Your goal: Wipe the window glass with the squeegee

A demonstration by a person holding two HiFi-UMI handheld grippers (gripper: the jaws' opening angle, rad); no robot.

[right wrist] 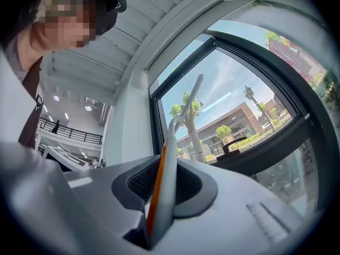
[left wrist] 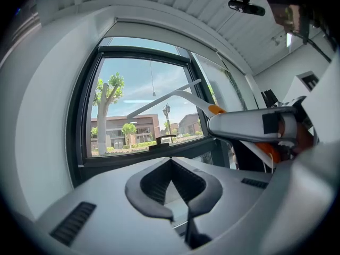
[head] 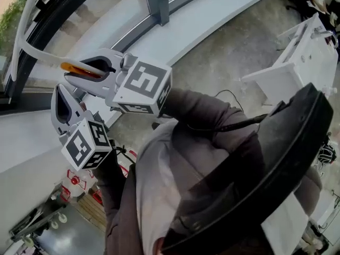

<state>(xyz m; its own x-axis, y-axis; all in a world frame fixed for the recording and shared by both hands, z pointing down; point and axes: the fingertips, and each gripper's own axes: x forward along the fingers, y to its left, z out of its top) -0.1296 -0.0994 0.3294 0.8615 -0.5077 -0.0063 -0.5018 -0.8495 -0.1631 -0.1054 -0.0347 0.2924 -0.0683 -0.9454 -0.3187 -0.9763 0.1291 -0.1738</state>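
The right hand-held gripper (right wrist: 168,161) is closed on the squeegee (left wrist: 191,97); its two dark pads clamp the white handle with the orange strip, which stands up between them. From the grip the handle runs out to a slim white neck, and the long blade crosses in front of the window glass (right wrist: 228,105), tilted, towards the upper part of the pane; whether the blade edge touches the glass cannot be told. The left hand-held gripper (left wrist: 170,163) sits just beside and below the right one in the head view; its jaws meet at the tips with nothing between them. Each hand-held gripper carries its marker cube at the rear, and brown sleeves (head: 202,116) reach back from them. The pane sits in a dark window frame (left wrist: 87,116), with a dark window handle (left wrist: 162,139) on the bottom rail. Trees and brick buildings show outside under a blue sky. A white sill (head: 212,15) curves along below the frame; grey floor (head: 234,52) lies beyond it.
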